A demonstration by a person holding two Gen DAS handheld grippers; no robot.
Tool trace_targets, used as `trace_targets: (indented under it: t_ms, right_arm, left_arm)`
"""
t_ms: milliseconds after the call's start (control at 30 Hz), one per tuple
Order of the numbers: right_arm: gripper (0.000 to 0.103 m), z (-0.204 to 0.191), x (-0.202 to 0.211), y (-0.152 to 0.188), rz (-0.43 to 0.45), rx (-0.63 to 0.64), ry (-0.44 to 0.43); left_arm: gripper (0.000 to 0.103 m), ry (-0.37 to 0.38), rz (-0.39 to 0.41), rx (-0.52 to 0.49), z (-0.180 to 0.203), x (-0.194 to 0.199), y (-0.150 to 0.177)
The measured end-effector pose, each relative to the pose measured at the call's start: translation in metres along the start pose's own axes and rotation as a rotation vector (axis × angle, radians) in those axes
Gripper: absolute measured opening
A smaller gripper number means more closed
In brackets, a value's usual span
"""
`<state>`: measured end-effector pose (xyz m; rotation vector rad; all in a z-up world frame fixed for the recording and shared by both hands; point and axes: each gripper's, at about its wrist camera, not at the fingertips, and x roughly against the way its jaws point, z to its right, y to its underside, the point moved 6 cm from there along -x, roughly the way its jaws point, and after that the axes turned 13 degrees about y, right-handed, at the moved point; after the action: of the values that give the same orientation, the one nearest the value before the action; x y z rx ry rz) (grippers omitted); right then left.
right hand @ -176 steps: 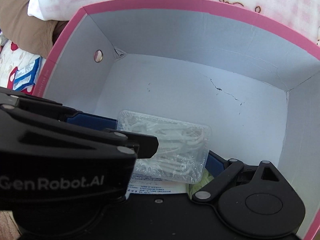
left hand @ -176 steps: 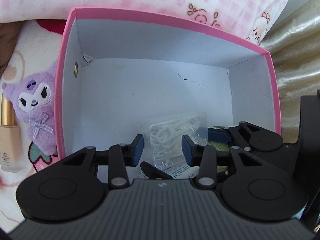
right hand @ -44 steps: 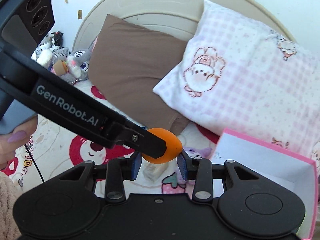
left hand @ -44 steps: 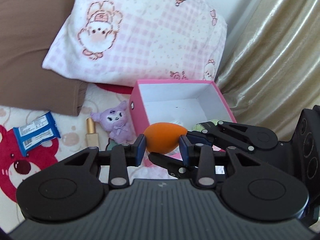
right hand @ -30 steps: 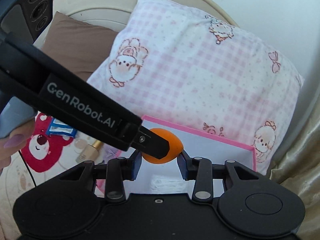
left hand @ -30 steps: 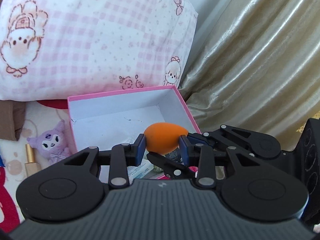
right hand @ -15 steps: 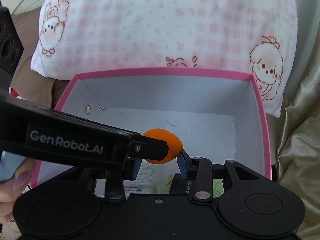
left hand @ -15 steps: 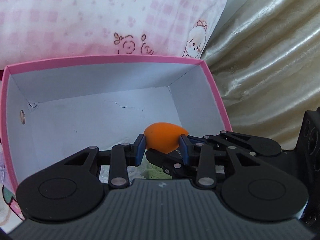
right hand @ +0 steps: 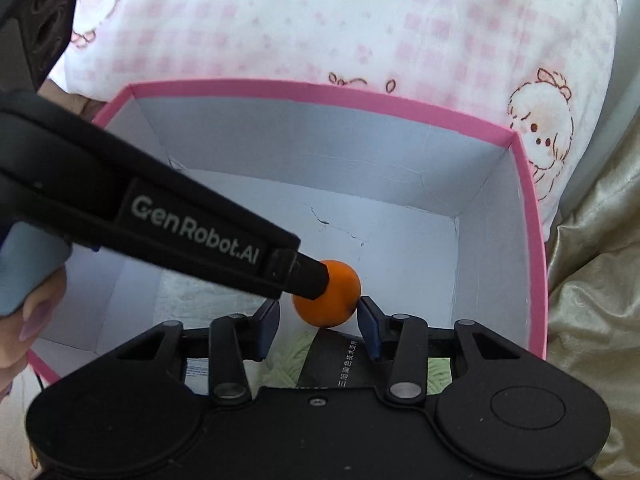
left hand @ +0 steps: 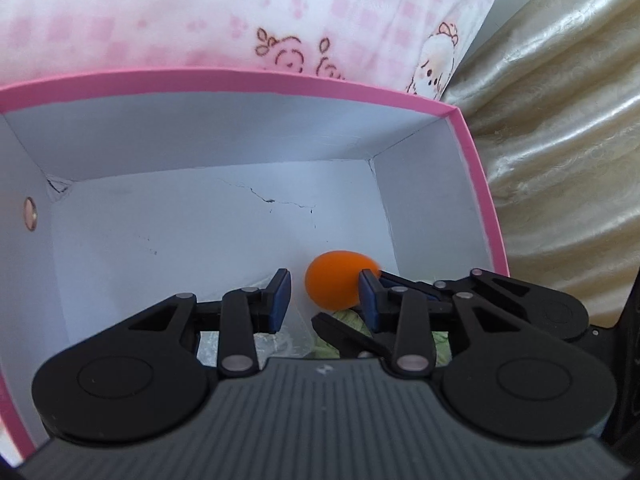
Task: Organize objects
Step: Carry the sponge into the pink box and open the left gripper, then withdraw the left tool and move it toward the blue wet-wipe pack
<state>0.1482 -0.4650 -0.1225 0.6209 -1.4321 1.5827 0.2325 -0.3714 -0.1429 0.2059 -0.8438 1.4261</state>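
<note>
An orange egg-shaped sponge (left hand: 338, 279) sits between the spread fingers of both grippers, inside the pink box (left hand: 256, 80) with white walls. My left gripper (left hand: 323, 295) is open; the sponge touches its right pad and stands clear of the left pad. My right gripper (right hand: 319, 322) is open, with small gaps on both sides of the sponge (right hand: 329, 299). In the right wrist view the left gripper's finger crosses from the left and covers part of the sponge. The box (right hand: 534, 216) fills both views.
Under the grippers in the box lie a green item (right hand: 288, 364) with a dark label band (right hand: 342, 364) and a clear plastic packet (left hand: 288, 340). A pink checked pillow (right hand: 320, 20) lies behind the box. A gold curtain (left hand: 560, 120) hangs at the right.
Both grippers carried the orange sponge from over the bed down into the pink box. Both have now opened, and the sponge is no longer squeezed between the pads.
</note>
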Motion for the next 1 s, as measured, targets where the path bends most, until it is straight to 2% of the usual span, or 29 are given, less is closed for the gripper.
trace_targets:
  t_ms: [100,300,433,600,667,700,800,867,1000]
  right_arm:
    - [0.049,0.002,0.013,0.000,0.017,-0.016,-0.029]
    - [0.049,0.006,0.054,0.002,0.070,-0.059,-0.060]
    - [0.050,0.001,0.091,-0.001,0.111,-0.059,-0.072]
    - [0.050,-0.014,0.141,-0.002,0.168,-0.023,-0.098]
    - [0.053,-0.024,0.159,0.000,0.181,-0.003,-0.095]
    - [0.057,-0.028,0.167,0.000,0.191,0.010,-0.087]
    - [0.065,-0.041,0.191,0.004,0.220,0.067,-0.056]
    - [0.067,-0.050,0.204,0.007,0.236,0.099,-0.039]
    - [0.078,-0.065,0.220,0.009,0.242,0.115,-0.028]
  left_arm:
    - [0.038,0.014,-0.004,0.000,0.006,0.012,0.000]
    - [0.042,-0.028,-0.015,-0.036,0.025,0.046,0.008]
    - [0.046,-0.111,-0.002,-0.051,0.034,0.077,0.013]
    - [0.053,-0.161,-0.002,-0.095,0.048,0.117,0.028]
    - [0.055,-0.176,0.002,-0.115,0.053,0.134,0.035]
    - [0.056,-0.184,0.006,-0.123,0.055,0.144,0.039]
    - [0.056,-0.190,0.058,-0.133,0.058,0.175,0.048]
    - [0.056,-0.206,0.088,-0.117,0.054,0.196,0.055]
    - [0.058,-0.230,0.134,-0.093,0.042,0.236,0.071]
